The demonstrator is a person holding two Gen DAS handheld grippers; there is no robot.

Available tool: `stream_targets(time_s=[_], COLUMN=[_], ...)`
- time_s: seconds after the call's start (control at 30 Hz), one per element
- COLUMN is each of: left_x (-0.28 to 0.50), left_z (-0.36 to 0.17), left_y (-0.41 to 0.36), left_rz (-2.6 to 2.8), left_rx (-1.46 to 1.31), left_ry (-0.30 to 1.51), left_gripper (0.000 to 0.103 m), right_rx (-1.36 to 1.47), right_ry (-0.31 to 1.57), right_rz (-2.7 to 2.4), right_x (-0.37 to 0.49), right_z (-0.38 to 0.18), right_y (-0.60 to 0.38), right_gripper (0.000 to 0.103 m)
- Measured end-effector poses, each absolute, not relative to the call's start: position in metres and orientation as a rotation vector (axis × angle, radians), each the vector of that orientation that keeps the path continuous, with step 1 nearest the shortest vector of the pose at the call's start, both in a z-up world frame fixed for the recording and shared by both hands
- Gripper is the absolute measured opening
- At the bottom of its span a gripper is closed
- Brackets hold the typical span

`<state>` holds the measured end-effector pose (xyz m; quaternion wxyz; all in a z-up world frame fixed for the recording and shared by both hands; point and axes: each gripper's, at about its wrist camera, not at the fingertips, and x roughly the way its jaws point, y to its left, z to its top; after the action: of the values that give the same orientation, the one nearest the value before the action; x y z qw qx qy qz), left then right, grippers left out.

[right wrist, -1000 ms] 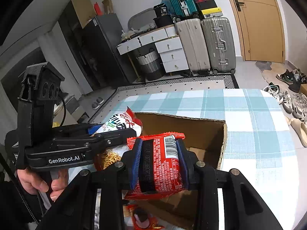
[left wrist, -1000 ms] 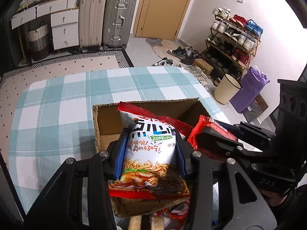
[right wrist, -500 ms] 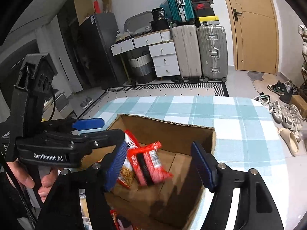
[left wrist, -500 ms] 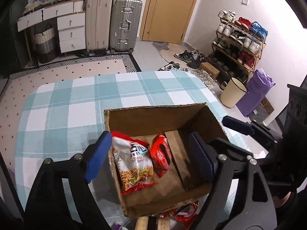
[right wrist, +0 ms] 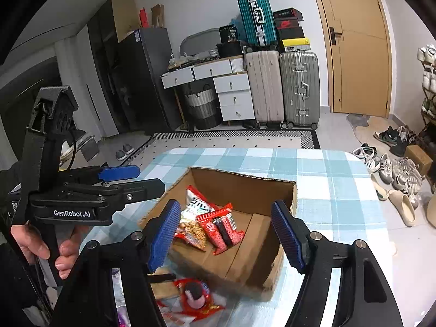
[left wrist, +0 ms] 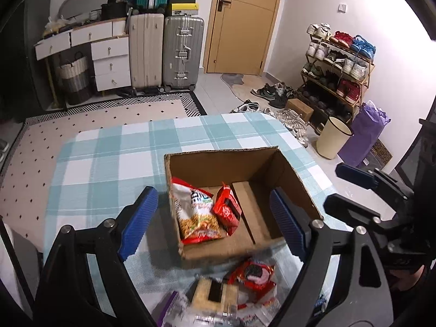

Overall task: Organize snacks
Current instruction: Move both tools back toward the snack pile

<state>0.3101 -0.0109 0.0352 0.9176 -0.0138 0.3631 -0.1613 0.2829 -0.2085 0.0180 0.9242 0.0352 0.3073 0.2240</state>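
Observation:
An open cardboard box [left wrist: 220, 151] [right wrist: 239, 175] stands on the checked tablecloth. Inside it, on its left side, lie a white-and-red noodle snack bag [left wrist: 196, 215] [right wrist: 194, 204] and a smaller red packet [left wrist: 227, 209] [right wrist: 220, 226]. My left gripper [left wrist: 212, 194] hovers above the box's near edge, its jaws opening with nothing between them. My right gripper [right wrist: 225, 205] hangs beside it, jaws also opening and bare. A red cookie packet [left wrist: 253, 272] [right wrist: 194, 297] and other blurred snacks lie in front of the box.
The teal-and-white table [left wrist: 109, 163] ends close to the box on the right. Beyond it are suitcases [left wrist: 182, 51], a shoe rack [left wrist: 338, 62], a cream bin [left wrist: 333, 141] and shoes on the floor. A hand [right wrist: 35, 248] holds the left gripper's handle.
Both grippers were shut on their packets a second ago. They let them drop into the box, opened wide, and pulled back and up from it.

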Motion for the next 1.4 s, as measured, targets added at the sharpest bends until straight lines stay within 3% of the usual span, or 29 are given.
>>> stream_targets(time_s=[0.1, 0.23, 0.63, 1.4], left_x=[0.289, 0.262, 0.171, 0.028], left_z=[0.045, 0.056, 0.069, 0.015], left_y=[-0.005, 0.005, 0.019, 0.044], left_rz=[-0.315, -0.310, -0.271, -0.320], left_rx=[-0.032, -0.060, -0.052, -0.085], left_ry=[0.728, 0.702, 0.655, 0.736], left_gripper=[0.087, 0.102, 0.102, 0.102], right_rx=[0.065, 0.067, 0.030, 0.037], right_ry=[0.613, 0.586, 0.511, 0.481], right_rz=[0.464, 0.471, 0.502, 0.481], right_x=[0.262, 0.233, 0.144, 0.039], right_z=[0.028, 0.041, 0.056, 0.042], right_y=[-0.208, -0.207, -0.202, -0.203], right_gripper=[0.078, 0.082, 0.090, 0.099])
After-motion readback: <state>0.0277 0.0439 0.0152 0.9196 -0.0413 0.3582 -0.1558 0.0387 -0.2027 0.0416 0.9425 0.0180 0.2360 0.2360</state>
